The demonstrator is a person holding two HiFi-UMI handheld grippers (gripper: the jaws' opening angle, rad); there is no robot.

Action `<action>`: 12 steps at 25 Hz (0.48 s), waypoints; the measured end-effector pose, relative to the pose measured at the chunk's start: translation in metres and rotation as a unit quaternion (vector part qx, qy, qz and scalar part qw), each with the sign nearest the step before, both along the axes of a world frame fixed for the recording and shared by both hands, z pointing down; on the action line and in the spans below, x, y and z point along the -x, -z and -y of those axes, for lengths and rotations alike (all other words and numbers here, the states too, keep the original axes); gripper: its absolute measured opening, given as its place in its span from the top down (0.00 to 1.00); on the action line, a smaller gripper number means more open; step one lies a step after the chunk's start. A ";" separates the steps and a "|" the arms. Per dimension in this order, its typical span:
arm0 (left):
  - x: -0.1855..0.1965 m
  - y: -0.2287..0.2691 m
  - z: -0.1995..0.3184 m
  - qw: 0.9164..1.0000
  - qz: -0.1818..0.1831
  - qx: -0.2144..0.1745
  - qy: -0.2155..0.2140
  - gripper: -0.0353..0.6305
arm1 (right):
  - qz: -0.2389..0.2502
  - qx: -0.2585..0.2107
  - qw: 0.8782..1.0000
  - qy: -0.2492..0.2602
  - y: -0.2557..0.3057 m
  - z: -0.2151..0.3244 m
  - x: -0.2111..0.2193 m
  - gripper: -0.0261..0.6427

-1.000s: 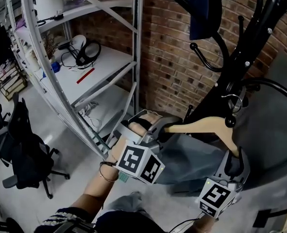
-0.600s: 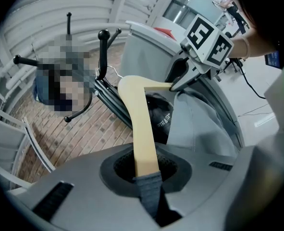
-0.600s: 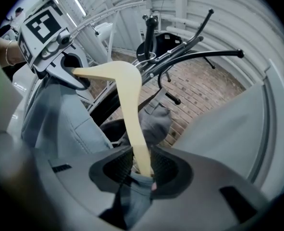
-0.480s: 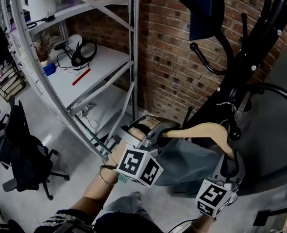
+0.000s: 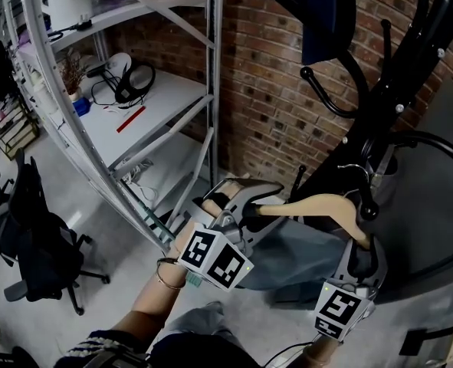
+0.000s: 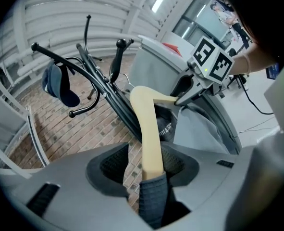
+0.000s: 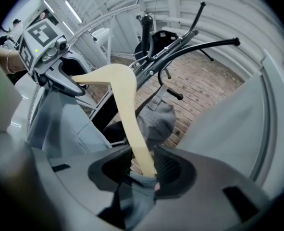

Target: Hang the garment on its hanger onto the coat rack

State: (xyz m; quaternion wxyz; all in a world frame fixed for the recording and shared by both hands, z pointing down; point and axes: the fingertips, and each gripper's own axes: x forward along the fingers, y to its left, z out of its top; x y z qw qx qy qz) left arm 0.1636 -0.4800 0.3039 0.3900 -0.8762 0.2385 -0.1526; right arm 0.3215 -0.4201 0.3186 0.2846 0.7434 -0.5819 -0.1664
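Left claw (image 6: 144,163) has widened — right claw (image 7: 142,170) too — both opening, hanger (image 5: 318,204) between.

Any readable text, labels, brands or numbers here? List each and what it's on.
No text reads cleanly.
Grey garment, black neck label: white print, too blurred to quote.
Dark blue cap on black metal coat rack: yellow mark, too small to read.
White marker cubes: black square patterns, no words.
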 end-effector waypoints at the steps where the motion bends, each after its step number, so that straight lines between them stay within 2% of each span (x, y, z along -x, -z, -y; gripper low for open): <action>1: 0.001 0.001 -0.003 1.000 -0.001 -0.002 -0.001 0.70 | 0.001 -0.001 1.000 0.003 0.001 -0.002 0.001 0.76; 6: 0.009 0.009 -0.017 1.000 -0.008 -0.012 0.003 0.66 | -0.003 -0.009 1.000 0.015 0.010 -0.016 0.011 0.71; 12: 0.025 0.031 -0.048 0.998 -0.057 -0.016 0.001 0.66 | -0.002 -0.048 0.998 0.033 0.033 -0.046 0.027 0.71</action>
